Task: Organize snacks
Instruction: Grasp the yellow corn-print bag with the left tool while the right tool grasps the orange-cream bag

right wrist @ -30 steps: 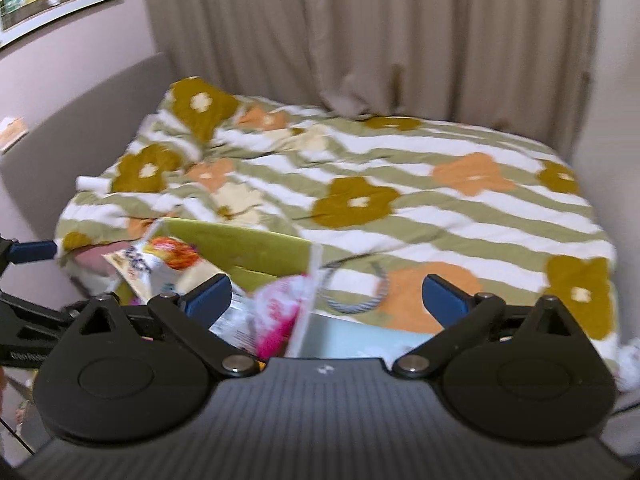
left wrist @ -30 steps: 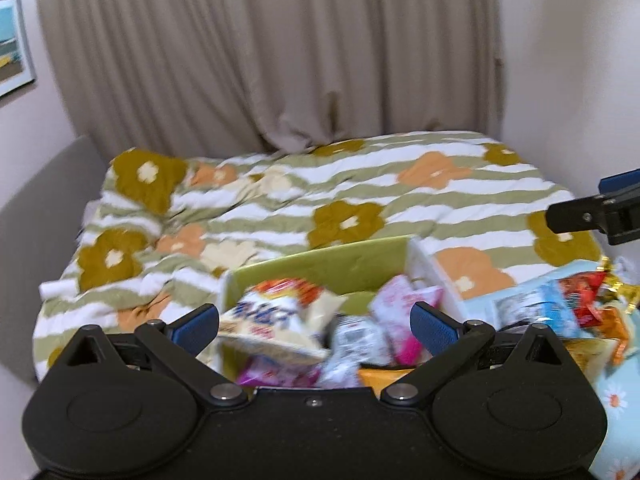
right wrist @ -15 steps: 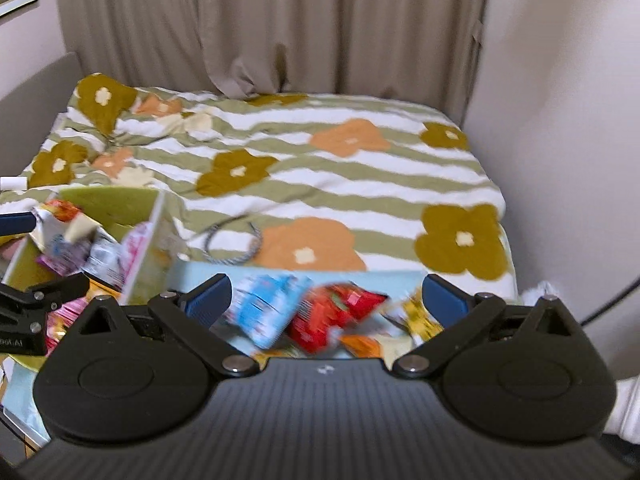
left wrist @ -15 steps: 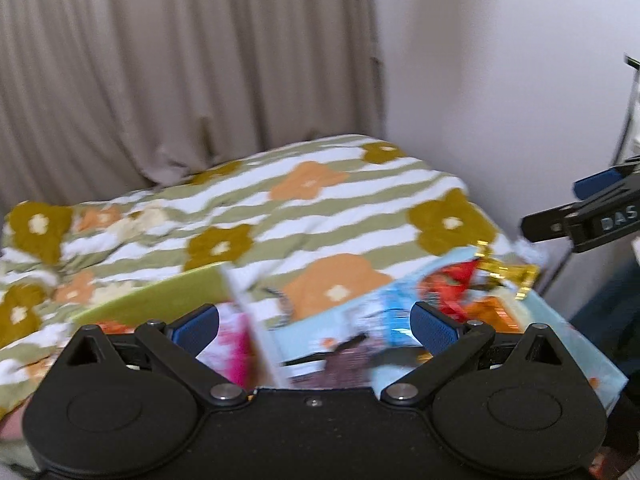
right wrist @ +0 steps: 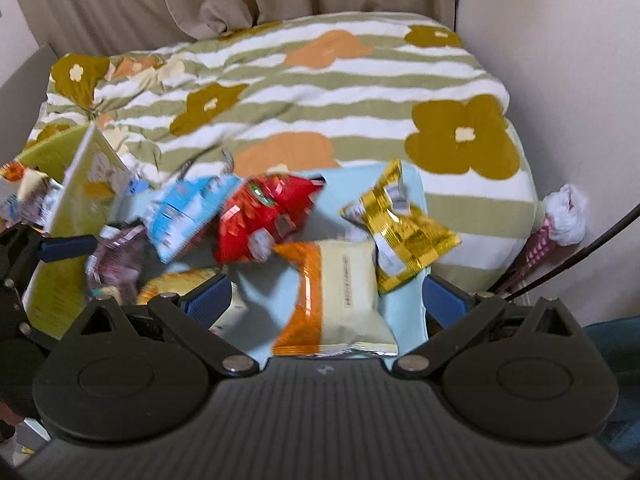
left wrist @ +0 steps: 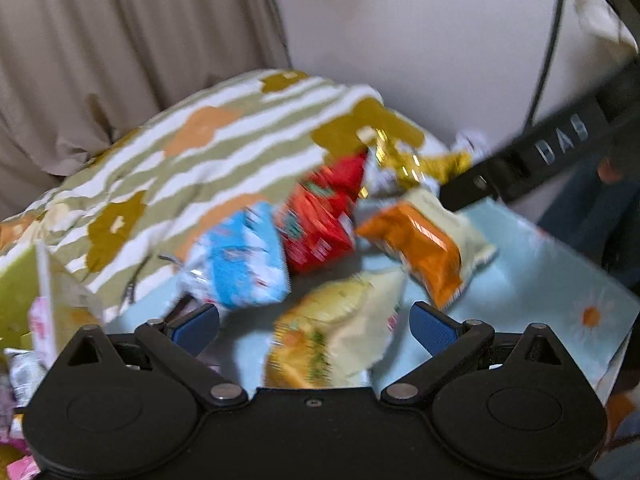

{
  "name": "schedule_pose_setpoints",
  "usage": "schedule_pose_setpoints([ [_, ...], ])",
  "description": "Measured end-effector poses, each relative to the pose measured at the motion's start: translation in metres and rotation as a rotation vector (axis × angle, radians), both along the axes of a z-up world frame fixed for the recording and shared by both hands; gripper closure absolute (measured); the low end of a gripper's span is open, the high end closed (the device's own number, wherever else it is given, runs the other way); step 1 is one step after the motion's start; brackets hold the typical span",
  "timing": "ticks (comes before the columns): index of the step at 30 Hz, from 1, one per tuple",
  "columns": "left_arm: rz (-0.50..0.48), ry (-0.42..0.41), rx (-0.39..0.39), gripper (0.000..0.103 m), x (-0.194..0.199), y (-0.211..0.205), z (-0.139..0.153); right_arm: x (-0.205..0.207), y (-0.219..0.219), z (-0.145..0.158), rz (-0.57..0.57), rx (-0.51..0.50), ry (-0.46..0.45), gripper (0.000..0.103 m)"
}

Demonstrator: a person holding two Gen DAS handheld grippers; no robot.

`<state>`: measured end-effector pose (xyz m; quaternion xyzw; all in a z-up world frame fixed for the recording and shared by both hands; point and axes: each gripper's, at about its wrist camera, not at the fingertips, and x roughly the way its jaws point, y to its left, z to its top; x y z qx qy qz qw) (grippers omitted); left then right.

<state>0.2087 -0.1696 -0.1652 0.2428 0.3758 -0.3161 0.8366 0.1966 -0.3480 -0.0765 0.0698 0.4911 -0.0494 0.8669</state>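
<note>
Several snack bags lie on a light blue floral cloth [left wrist: 540,280] [right wrist: 404,320]. A blue bag [left wrist: 240,260] [right wrist: 188,212], a red bag [left wrist: 320,216] [right wrist: 264,216], an orange-and-cream bag [left wrist: 428,248] [right wrist: 340,300], a gold bag [right wrist: 400,228] and a yellow bag [left wrist: 332,332]. My left gripper [left wrist: 314,326] is open just above the yellow bag. My right gripper [right wrist: 326,300] is open over the orange-and-cream bag. A green box [right wrist: 68,216] [left wrist: 16,288] at the left holds more snacks.
A bed with a striped flower quilt [right wrist: 320,92] lies behind the cloth, curtains beyond it, a wall at the right. The right gripper's arm [left wrist: 540,152] crosses the left wrist view at upper right. A black cable [right wrist: 580,252] runs at the right.
Both grippers have swung right from the green box and tipped down onto the snack pile on the blue cloth. Both stay open and empty.
</note>
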Motion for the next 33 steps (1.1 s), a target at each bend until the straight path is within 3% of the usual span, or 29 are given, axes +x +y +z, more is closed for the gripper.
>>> schedule_pose_setpoints([
  [7, 0.021, 0.038, 0.073, 0.011, 0.012, -0.014, -0.043, 0.009, -0.01, -0.032, -0.001, 0.036, 0.017, 0.0],
  [10, 0.029, 0.046, 0.088, 0.019, 0.016, -0.017, -0.052, 0.016, -0.011, -0.042, -0.008, 0.053, 0.024, 0.0],
  [13, 0.032, 0.039, 0.102, 0.02, 0.017, -0.019, -0.059, 0.022, -0.011, -0.051, -0.011, 0.071, 0.032, 0.0],
  [22, 0.061, 0.03, 0.104, 0.034, 0.013, -0.02, -0.055, 0.03, -0.001, -0.062, 0.027, 0.041, 0.044, 0.0],
  [33, 0.129, 0.062, 0.092, 0.036, -0.004, -0.01, -0.049, 0.038, 0.003, -0.075, 0.023, 0.019, 0.067, 0.004],
])
